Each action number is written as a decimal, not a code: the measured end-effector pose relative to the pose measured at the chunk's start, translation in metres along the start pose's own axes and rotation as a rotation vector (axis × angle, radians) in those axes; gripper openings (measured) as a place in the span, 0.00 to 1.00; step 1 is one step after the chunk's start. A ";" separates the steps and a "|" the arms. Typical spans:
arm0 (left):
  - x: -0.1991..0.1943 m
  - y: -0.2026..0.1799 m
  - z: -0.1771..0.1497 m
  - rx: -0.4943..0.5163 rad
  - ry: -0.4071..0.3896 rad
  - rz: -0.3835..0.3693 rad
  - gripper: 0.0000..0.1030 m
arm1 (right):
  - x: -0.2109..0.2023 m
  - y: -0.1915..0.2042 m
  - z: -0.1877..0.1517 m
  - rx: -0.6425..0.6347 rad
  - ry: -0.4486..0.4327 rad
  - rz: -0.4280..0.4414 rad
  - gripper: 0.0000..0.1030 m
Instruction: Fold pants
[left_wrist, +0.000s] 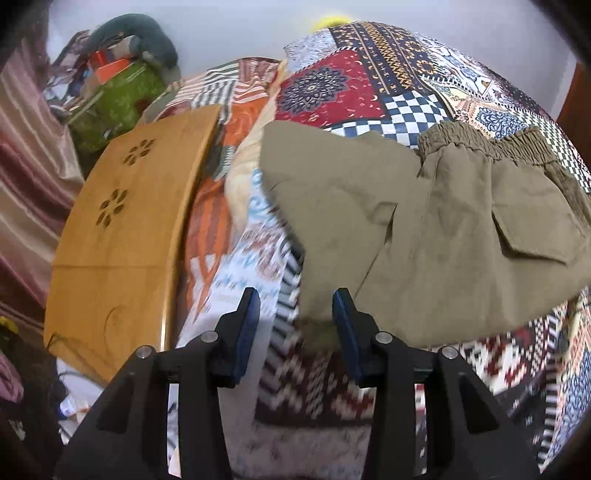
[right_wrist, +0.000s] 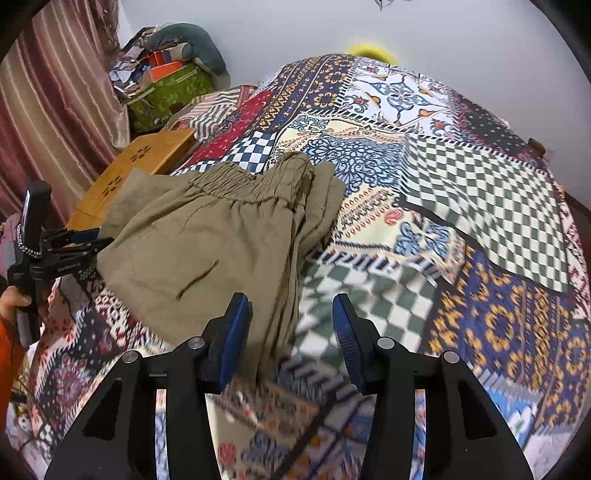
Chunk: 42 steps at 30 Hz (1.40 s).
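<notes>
My khaki pants (right_wrist: 207, 243) lie folded on the patchwork bedspread (right_wrist: 461, 206), waistband at the far end. Left hand-held gripper (left_wrist: 295, 314) and right hand-held gripper (right_wrist: 291, 317) both stand apart, empty — each poised over a near edge, I judge for pressing or another fold.

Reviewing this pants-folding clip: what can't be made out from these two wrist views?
- Pants, left wrist view: the near edge by the left claw is motion-blurred, so contact is unclear.
- Pants' lower layers, both views: covered by the top fold.
- Bedspread, right wrist view: blurred near the right claw.
- Green box: contents too small and cluttered.
</notes>
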<state>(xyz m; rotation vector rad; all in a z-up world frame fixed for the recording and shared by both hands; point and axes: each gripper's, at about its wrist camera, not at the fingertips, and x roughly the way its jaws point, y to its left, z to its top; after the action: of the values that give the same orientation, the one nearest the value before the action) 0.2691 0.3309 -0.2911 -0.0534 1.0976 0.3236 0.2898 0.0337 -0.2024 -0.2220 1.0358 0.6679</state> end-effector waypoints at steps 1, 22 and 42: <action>-0.005 0.000 -0.003 0.001 0.006 0.009 0.41 | -0.004 0.001 -0.001 -0.002 -0.002 -0.002 0.42; -0.294 -0.060 -0.034 -0.035 -0.508 -0.089 0.49 | -0.194 0.066 -0.006 -0.109 -0.445 0.039 0.43; -0.440 -0.103 -0.129 -0.052 -0.869 -0.184 0.75 | -0.291 0.127 -0.069 -0.153 -0.745 0.104 0.60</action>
<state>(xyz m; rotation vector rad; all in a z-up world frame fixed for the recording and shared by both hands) 0.0049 0.1048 0.0256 -0.0521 0.2194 0.1745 0.0652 -0.0172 0.0271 -0.0387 0.2829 0.8363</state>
